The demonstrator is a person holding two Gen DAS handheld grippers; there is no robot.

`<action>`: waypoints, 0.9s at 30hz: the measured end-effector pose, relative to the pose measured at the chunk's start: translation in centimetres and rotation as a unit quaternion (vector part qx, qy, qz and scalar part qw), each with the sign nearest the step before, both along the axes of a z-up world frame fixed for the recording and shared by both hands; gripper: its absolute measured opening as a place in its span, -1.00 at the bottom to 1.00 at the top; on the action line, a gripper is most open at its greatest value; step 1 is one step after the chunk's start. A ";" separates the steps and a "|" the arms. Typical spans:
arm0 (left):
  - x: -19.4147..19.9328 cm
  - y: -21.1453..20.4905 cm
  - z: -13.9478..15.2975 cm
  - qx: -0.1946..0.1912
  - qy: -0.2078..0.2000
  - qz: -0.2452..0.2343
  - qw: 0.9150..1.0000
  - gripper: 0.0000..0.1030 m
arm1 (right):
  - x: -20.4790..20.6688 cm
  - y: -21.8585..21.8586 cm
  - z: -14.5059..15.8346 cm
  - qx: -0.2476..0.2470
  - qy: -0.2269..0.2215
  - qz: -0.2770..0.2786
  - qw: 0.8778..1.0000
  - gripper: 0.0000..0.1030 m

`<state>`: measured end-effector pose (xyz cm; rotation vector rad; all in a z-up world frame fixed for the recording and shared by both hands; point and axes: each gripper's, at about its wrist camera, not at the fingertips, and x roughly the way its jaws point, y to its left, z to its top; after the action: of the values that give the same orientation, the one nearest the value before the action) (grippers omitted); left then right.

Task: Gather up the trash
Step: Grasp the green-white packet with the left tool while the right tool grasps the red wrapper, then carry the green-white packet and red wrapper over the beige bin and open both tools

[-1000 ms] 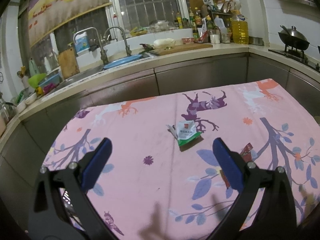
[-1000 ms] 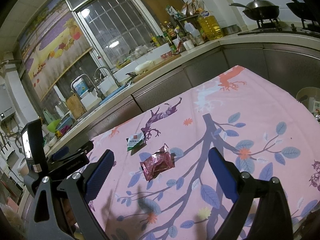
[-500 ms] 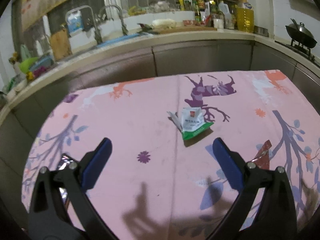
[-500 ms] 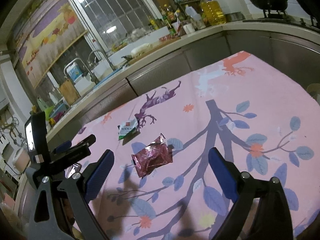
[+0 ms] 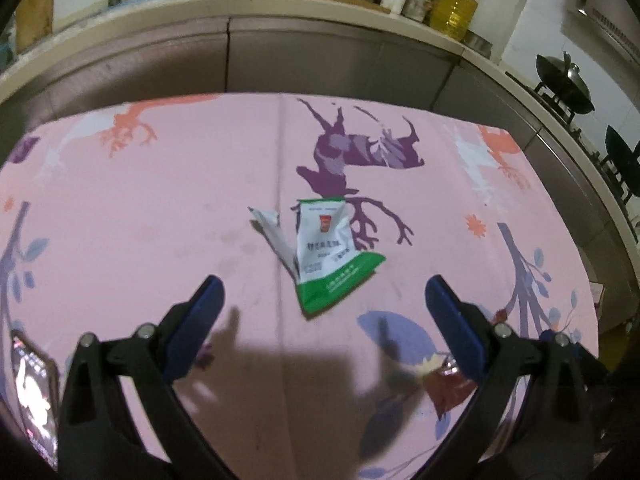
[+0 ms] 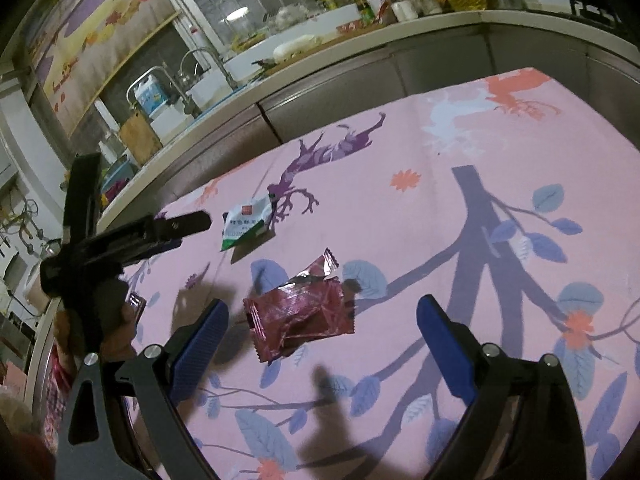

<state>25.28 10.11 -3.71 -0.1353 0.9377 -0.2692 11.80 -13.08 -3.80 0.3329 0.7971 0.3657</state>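
Note:
A white and green torn wrapper [image 5: 328, 248] lies flat on the pink flowered tablecloth [image 5: 140, 208]. My left gripper [image 5: 324, 296] is open and hangs just short of it, the jaws wide on either side. The same wrapper shows in the right wrist view [image 6: 246, 222]. A crumpled dark red wrapper [image 6: 302, 314] lies on the cloth between the open jaws of my right gripper [image 6: 322, 320], close in front of them. Part of it shows in the left wrist view [image 5: 448, 392], behind the right finger. My left gripper also shows in the right wrist view [image 6: 176, 230], just left of the green wrapper.
A steel kitchen counter [image 5: 280, 52] runs behind and to the right of the table, with a sink, taps [image 6: 188, 76], bottles [image 5: 452, 12] and a wok on a stove [image 5: 564, 84]. A shiny wrapper [image 5: 32, 392] lies at the cloth's near left edge.
Both grippers have dropped lower and moved forward over the table. The green wrapper and the red wrapper now sit much closer to the open jaws.

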 end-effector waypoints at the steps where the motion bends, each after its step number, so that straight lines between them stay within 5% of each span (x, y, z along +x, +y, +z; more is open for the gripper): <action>1: 0.7 0.0 -0.4 -0.003 0.007 -0.001 1.000 0.81 | 0.3 0.3 -0.2 -0.003 0.002 0.005 1.000 0.78; 6: 3.7 0.4 -2.6 -0.028 0.051 0.004 0.998 0.25 | 1.8 1.6 -0.7 -0.027 0.005 0.023 0.999 0.78; 9: 4.3 0.1 -3.3 -0.021 0.051 0.016 0.998 -0.25 | 2.6 3.0 -1.2 -0.054 0.000 0.035 0.998 0.78; 11: 4.2 -0.3 -3.6 -0.033 0.062 0.003 0.998 -0.82 | 3.1 4.0 -1.7 -0.066 0.001 0.051 0.996 0.66; 12: 4.0 -0.5 -3.6 -0.038 0.065 0.002 0.997 -0.82 | 3.4 4.3 -2.0 -0.072 0.004 0.064 0.995 0.48; 13: 3.8 -0.6 -3.6 -0.036 0.062 0.002 0.997 -0.83 | 3.3 5.0 -2.2 -0.082 0.007 0.082 0.993 0.06; 15: 3.0 -1.0 -3.2 -0.028 0.051 -0.003 0.998 -0.87 | 3.1 5.3 -2.1 -0.077 0.005 0.100 0.992 -0.45; 21: 0.7 -3.4 -1.4 -0.040 0.039 -0.029 0.998 -0.87 | 1.2 1.1 -0.5 -0.029 -0.006 0.062 0.998 -0.59; 27: -1.0 -10.9 1.8 -0.042 0.014 -0.099 0.994 -0.87 | -1.2 -9.1 1.2 -0.013 -0.029 -0.045 0.998 -0.59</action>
<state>24.25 -0.78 -1.87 -0.1228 0.9695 -0.4914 10.61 -22.14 -2.61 0.3319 0.7272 0.2789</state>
